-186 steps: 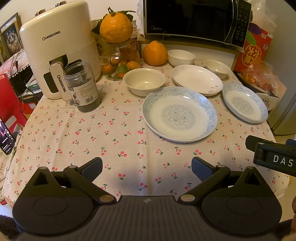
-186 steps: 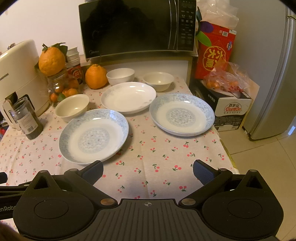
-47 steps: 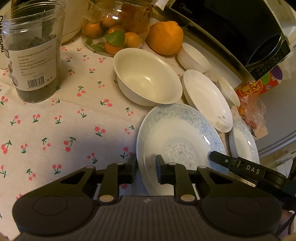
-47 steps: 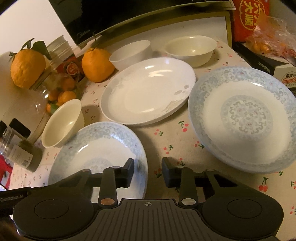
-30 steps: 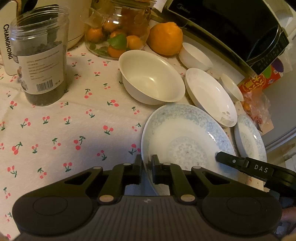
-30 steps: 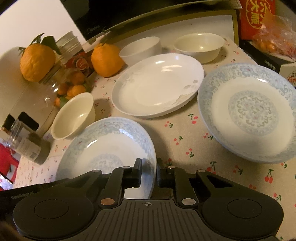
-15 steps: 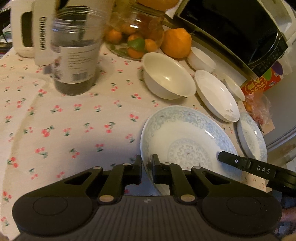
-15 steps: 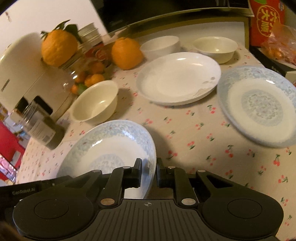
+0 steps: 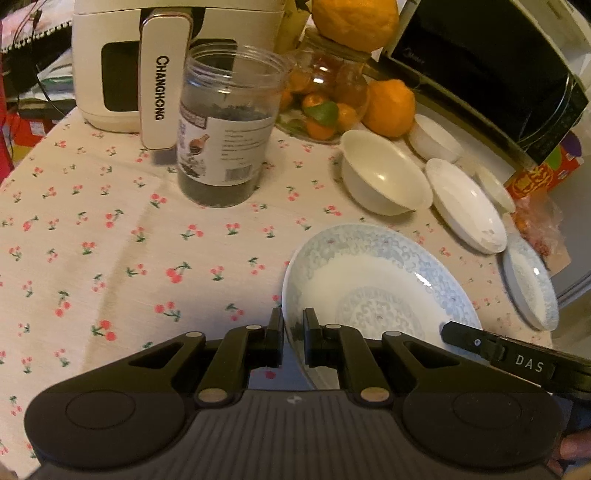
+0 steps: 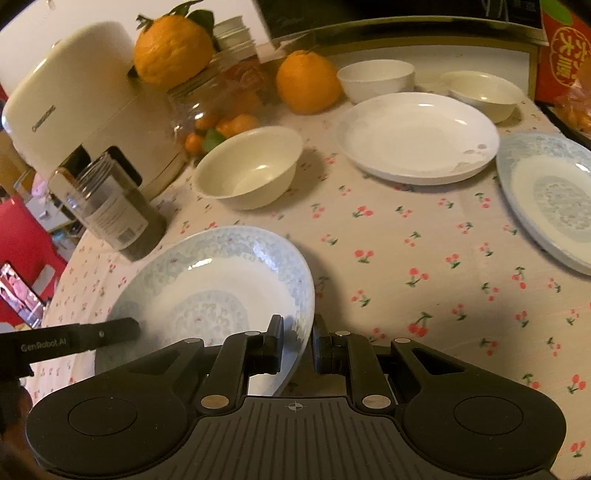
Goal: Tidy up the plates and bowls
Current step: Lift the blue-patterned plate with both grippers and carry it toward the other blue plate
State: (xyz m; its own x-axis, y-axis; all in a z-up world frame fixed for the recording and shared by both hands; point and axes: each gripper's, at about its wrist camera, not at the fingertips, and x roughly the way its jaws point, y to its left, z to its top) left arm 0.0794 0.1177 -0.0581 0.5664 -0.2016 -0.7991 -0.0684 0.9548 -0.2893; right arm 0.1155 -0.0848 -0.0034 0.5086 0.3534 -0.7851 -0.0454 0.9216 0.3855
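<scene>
we are gripping one blue-patterned plate with both tools at once: the left gripper is pinching its left rim, fingers pressed onto the edge from either side, and the right gripper is pinching its right rim the same way. the plate is sitting tilted over the cherry-print tablecloth, its near edge hidden behind the tools, so we cannot tell whether it is touching the cloth.

counting outward from that plate, we are seeing three plates in all: the one we are holding, a plain white plate beyond it to the right, and a second blue-patterned plate farther right, well apart from ours. we are counting three bowls: a cream bowl just beyond our plate, a white bowl behind the white plate, and another cream bowl behind the white plate's right side.

to the left of our plate one clear plastic jar with dark contents is standing upright, and behind it one cream air fryer. beyond the near cream bowl we are seeing one glass jar of small citrus with one large orange on top, and a second large orange on the cloth beside it. one black microwave is sitting behind the bowls.
</scene>
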